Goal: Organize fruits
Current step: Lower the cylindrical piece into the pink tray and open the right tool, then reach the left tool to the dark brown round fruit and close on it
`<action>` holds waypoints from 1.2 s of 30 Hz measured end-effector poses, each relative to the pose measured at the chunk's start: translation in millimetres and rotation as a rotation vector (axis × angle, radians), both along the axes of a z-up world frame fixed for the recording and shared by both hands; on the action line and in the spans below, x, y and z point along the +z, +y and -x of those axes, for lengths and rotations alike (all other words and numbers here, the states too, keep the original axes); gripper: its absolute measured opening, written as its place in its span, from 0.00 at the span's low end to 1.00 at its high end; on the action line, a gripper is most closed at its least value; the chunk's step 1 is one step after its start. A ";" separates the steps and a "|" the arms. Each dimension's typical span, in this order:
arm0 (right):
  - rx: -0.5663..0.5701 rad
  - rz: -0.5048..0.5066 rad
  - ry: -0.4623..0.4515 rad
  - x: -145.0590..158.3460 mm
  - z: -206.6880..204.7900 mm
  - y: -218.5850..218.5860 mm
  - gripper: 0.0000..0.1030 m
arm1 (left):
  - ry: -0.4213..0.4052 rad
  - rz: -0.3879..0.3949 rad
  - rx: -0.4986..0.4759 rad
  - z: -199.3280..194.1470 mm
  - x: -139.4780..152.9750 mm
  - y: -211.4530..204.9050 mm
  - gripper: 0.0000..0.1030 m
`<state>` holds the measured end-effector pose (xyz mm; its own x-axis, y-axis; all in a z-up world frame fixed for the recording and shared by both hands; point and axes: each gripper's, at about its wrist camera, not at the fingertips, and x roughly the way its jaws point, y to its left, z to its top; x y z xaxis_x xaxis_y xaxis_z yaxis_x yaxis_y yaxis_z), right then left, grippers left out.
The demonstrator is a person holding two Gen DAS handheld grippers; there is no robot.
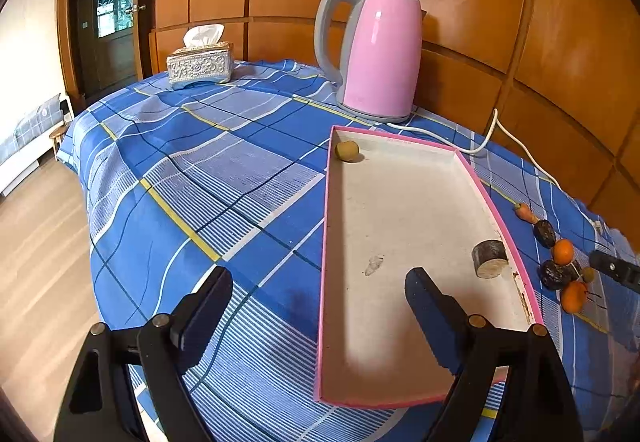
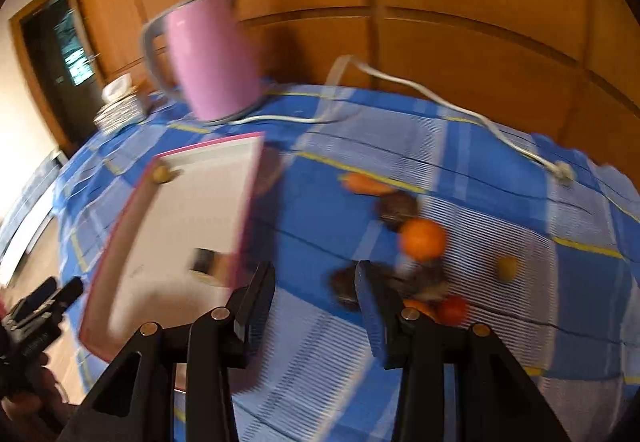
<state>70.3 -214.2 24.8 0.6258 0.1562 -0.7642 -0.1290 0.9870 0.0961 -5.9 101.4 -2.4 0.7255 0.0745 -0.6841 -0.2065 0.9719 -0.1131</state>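
A pink-rimmed white tray (image 1: pixel 400 201) lies on the blue plaid tablecloth; it also shows in the right wrist view (image 2: pixel 188 209). In it sit a small brown-green fruit (image 1: pixel 347 151) at the far corner and a short dark cylinder piece (image 1: pixel 489 258) near the right rim. Right of the tray lie a carrot (image 1: pixel 526 213), dark fruits (image 1: pixel 545 233) and oranges (image 1: pixel 563 251). My left gripper (image 1: pixel 320 292) is open and empty, straddling the tray's left rim. My right gripper (image 2: pixel 316 278) is open and empty, just left of the fruit pile with an orange (image 2: pixel 423 238). The right view is blurred.
A pink kettle (image 1: pixel 380 53) stands behind the tray, its white cord (image 1: pixel 476 149) trailing right along the table. A silver tissue box (image 1: pixel 200 63) sits at the far left. A wooden wall backs the table. The table's left edge drops to the floor.
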 end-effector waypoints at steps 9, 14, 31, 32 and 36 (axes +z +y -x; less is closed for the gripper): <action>-0.302 0.044 0.016 -17.5 23.6 -98.6 0.41 | -0.006 -0.021 -0.037 1.2 2.7 -10.7 0.86; -0.472 0.067 0.028 -30.8 40.8 -142.0 0.41 | -0.002 -0.034 -0.068 0.0 3.3 -19.4 0.86; -0.895 0.120 0.053 -66.4 81.6 -219.4 0.43 | 0.005 -0.025 -0.267 -15.0 10.6 -59.1 0.86; -0.896 0.132 0.039 -67.3 82.0 -217.1 0.43 | 0.004 -0.023 -0.286 -16.5 11.8 -62.5 0.86; -0.890 0.165 0.026 -70.0 78.7 -208.9 0.46 | 0.011 -0.003 -0.388 -24.6 16.4 -84.8 0.86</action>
<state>-8.3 -423.1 -45.1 0.4452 -0.4903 -0.7492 0.6890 0.7220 -0.0632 18.7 16.5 14.0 0.6925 -0.2020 -0.6925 0.1756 0.9783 -0.1098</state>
